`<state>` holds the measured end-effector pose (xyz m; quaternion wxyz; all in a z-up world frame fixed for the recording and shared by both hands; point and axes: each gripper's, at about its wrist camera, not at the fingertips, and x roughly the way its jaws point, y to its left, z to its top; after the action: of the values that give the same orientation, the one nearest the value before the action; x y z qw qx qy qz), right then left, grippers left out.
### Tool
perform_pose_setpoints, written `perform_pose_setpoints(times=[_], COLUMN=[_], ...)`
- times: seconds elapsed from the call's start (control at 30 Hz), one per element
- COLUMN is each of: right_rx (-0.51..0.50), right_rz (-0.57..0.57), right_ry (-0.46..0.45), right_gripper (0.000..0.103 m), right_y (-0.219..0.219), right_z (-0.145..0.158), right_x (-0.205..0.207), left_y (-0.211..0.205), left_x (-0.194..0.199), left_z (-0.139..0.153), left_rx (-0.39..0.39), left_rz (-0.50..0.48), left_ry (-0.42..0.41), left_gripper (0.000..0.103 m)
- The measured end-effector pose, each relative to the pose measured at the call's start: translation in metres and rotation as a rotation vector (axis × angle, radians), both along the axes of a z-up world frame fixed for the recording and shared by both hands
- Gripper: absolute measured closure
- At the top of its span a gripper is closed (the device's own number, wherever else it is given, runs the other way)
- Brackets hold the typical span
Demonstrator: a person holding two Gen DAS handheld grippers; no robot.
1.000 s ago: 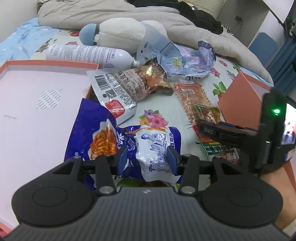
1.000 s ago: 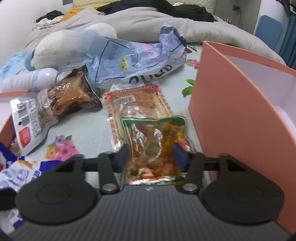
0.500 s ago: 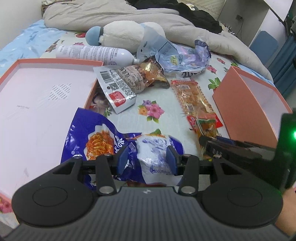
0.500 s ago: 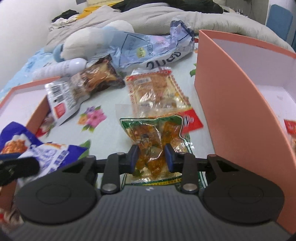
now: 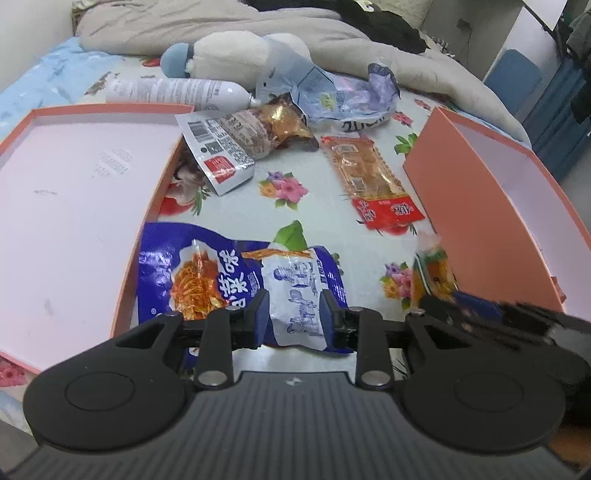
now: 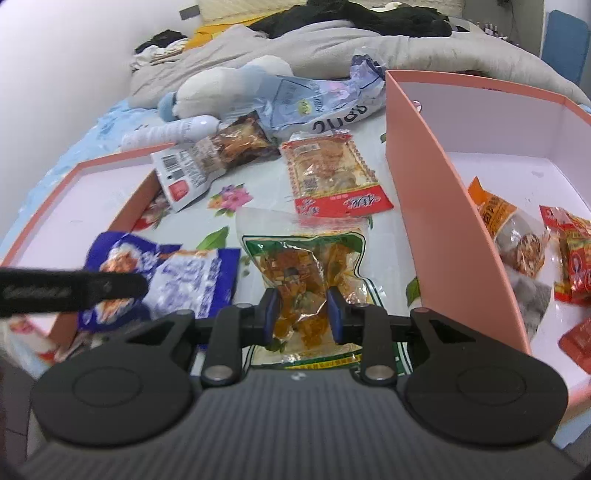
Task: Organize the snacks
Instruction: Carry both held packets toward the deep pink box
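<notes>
My left gripper (image 5: pixel 294 309) is shut on a blue noodle snack bag (image 5: pixel 207 275) and holds it above the bed, beside the flat pink box lid (image 5: pixel 66 206). My right gripper (image 6: pixel 302 308) is shut on a clear green-edged pickled snack pack (image 6: pixel 303 258), lifted next to the left wall of the pink box (image 6: pixel 439 206). That box holds several red and orange snack packs (image 6: pixel 513 236). An orange-red snack pack (image 6: pixel 332 177), a brown-and-white pack (image 6: pixel 207 158) and a pale blue bag (image 6: pixel 314 103) lie on the floral sheet.
A white spray bottle (image 5: pixel 173 90) and a plush toy (image 5: pixel 229 55) lie behind the snacks. A grey duvet (image 5: pixel 258 29) covers the back of the bed. The pink box also shows in the left wrist view (image 5: pixel 491 206), at the right.
Both grippers rose and pulled back with their packs. The right gripper closed on the pickled pack and lifted it off the orange-red pack. The inside of the pink box came into view.
</notes>
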<state>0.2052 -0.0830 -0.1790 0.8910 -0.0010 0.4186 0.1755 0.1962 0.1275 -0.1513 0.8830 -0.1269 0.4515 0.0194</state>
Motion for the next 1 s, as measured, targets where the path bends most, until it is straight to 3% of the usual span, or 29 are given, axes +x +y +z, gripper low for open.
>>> perform_pose_setpoints(times=[0.03,0.13,0.27,0.53,0.67,0.83,1.0], right_rx=[-0.001,-0.006,-0.004,-0.019,-0.030,-0.041,-0.016], right_rz=[0.005,0.021,0.024,0.025,0.024,0.024,0.025], right_ry=[0.000,-0.002,0.007,0.031,0.044,0.054,0.041], right_gripper=[0.071,0.071,0.071,0.071,0.071,0.071,0.071], right_y=[-0.001,-0.003,-0.008,-0.013,-0.015,-0.015,-0.018], right_z=[0.001,0.001,-0.001,-0.011,-0.016,-0.017,-0.009], right_x=[-0.003,-0.010,-0.016,-0.018,-0.017,-0.015,-0.017], left_y=[0.001,0.000,-0.011,-0.019,-0.029,-0.040,-0.038], left_x=[0.001,0.004,0.015,0.038,0.043,0.043,0.038], left_z=[0.000,-0.002,-0.009,-0.046,-0.050,-0.052,-0.042], left_rx=[-0.009,-0.042,0.008,0.108,0.181,0.237,0.195], left_rz=[0.001,-0.015,-0.038,-0.059,-0.090,-0.108,-0.097], left_ry=[-0.003,-0.010,0.010,0.096,0.131,0.147,0.144], left_gripper=[0.055,0.041,0.025,0.023,0.024,0.035,0.045])
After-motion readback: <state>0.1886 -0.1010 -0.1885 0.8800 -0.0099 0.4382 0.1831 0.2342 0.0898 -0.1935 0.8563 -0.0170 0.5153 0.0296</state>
